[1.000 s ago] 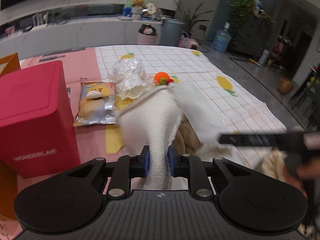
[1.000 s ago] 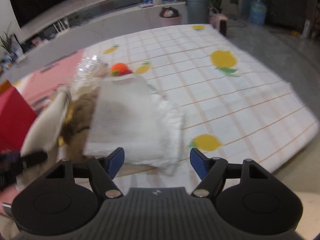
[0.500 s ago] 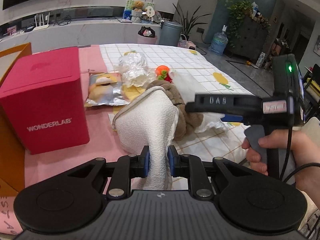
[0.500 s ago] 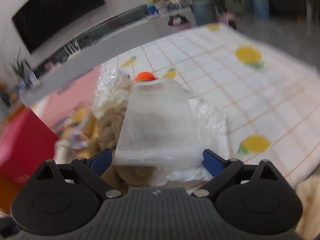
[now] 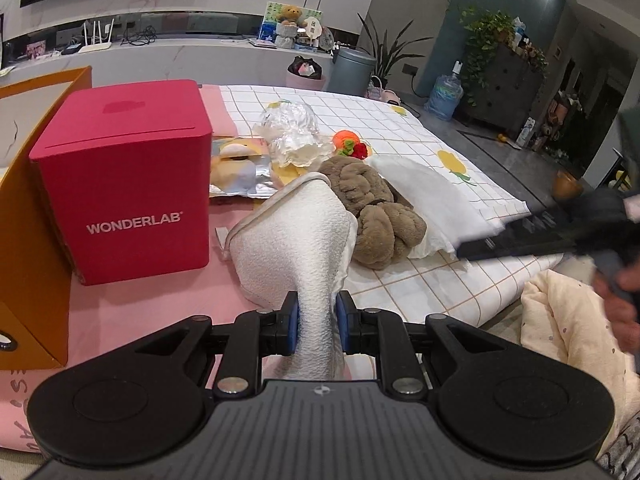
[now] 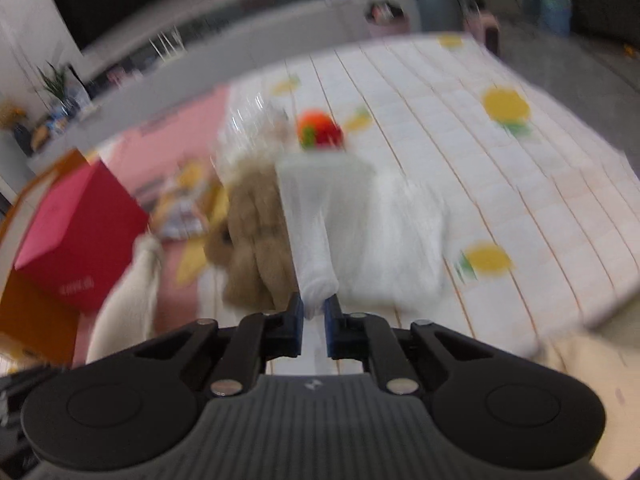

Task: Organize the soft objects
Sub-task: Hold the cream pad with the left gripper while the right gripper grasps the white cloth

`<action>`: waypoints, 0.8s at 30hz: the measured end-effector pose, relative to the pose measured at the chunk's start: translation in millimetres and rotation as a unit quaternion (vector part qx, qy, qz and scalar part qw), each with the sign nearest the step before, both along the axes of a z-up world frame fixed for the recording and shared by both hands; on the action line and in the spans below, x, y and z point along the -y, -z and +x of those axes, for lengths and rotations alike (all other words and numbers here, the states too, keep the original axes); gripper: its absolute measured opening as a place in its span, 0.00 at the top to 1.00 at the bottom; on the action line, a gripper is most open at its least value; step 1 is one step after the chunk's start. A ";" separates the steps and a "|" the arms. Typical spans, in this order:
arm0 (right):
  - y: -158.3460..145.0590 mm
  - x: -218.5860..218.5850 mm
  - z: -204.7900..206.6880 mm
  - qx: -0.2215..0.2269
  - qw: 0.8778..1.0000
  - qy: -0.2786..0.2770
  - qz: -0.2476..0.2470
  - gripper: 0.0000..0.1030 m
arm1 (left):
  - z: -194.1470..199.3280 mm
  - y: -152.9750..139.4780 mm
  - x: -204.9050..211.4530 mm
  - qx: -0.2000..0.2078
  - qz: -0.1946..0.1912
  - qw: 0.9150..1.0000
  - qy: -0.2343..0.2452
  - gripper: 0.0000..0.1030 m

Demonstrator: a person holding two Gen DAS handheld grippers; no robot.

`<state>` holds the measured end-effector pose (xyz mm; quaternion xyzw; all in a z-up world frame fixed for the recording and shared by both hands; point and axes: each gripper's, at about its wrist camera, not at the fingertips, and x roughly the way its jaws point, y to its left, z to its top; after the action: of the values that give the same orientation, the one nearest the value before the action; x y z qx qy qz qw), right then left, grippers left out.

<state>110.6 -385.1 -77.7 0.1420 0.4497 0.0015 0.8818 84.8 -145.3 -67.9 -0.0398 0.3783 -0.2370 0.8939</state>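
Far to the left an orange box stands at the left edge of the bed, and a red box with white letters stands just beside it on the pink sheet. Behind the red box lies a shiny snack bag, and a crinkly clear bag sits near it. My left claw is squeezed tight on a white fluffy towel. The towel hangs from the claw and spreads out over the pink sheet, next to the red box. A brown plush toy lies right beside the towel, touching it. A small orange and red toy sits behind the plush toy. To the right of the plush toy is a soft white bag, lying on the white checked sheet with yellow fruit on it. My right claw is closing, and the near end of that white bag is bunched up between its blue pads. That view is blurry. A cream blanket lies off the right edge of the bed.
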 end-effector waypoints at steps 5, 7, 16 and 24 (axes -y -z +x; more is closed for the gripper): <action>-0.1 -6.2 -16.0 -0.022 0.999 -0.025 -0.025 0.20 | 2.2 0.2 -3.5 -0.004 -0.007 1.000 -0.004 0.79; 1.5 -3.6 -12.9 -0.014 1.000 -0.011 -0.016 0.14 | 2.5 0.0 -5.5 -0.005 -0.012 1.000 -0.006 0.79; 11.0 -1.2 10.2 0.010 0.996 -0.027 -0.089 0.04 | 1.4 3.7 -4.7 -0.006 -0.013 1.000 -0.001 0.78; 35.2 5.3 32.4 0.041 0.977 -0.091 -0.187 0.09 | -1.8 2.9 0.6 0.005 -0.006 1.000 0.001 0.77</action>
<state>143.0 -390.4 -112.9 -0.0673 0.4167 0.0030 0.9065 83.0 -145.9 -70.8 -0.0435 0.3721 -0.2408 0.8953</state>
